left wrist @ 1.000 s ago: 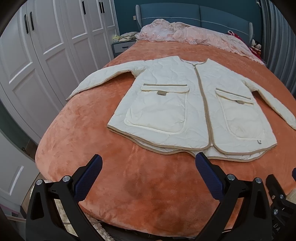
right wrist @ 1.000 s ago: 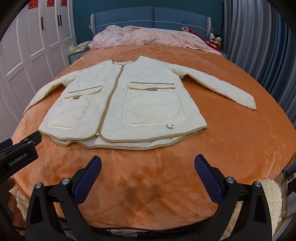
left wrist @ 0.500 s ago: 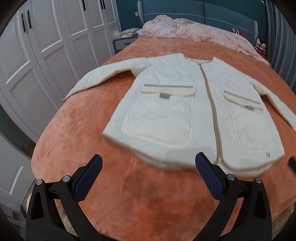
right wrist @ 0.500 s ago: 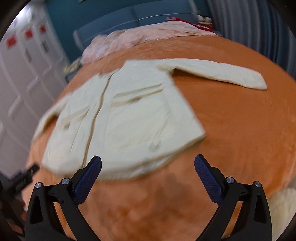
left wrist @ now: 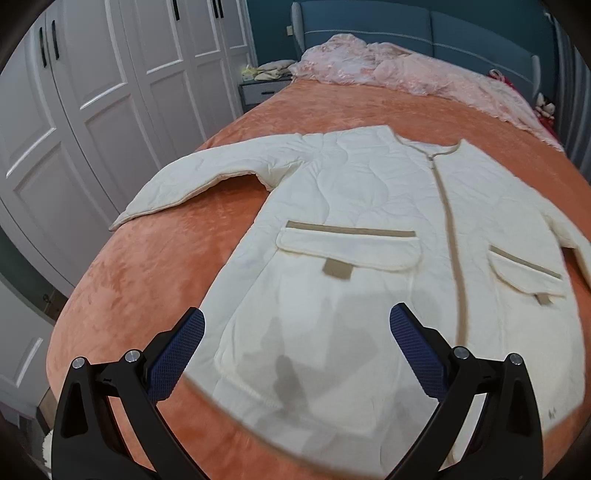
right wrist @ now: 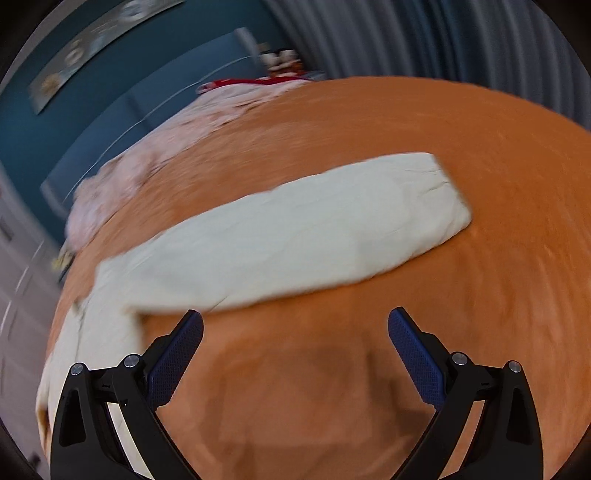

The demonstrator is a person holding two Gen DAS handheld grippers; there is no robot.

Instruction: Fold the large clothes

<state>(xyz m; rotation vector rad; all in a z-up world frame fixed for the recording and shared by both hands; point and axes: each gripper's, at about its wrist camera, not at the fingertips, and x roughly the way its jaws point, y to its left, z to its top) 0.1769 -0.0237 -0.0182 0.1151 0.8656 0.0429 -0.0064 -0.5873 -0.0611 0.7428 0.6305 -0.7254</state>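
Left gripper (left wrist: 295,332) gapes wide above the jacket (left wrist: 369,229) — right gripper (right wrist: 295,332) equally wide near its sleeve (right wrist: 295,229), both holding nothing.

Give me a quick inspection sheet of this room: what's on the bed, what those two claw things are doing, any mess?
Surface: orange bedspread, bare around the garment.
Job's things: cream quilted jacket lying flat, front up, closed, unfolded; its sleeve stretched out sideways.
Clutter: pink bedding heaped by the headboard.
Grippers: left gripper open above the jacket's hem; right gripper open near the sleeve, holding nothing.
Cables: nothing seen.
Surroundings: white wardrobe, blue headboard, grey curtains.
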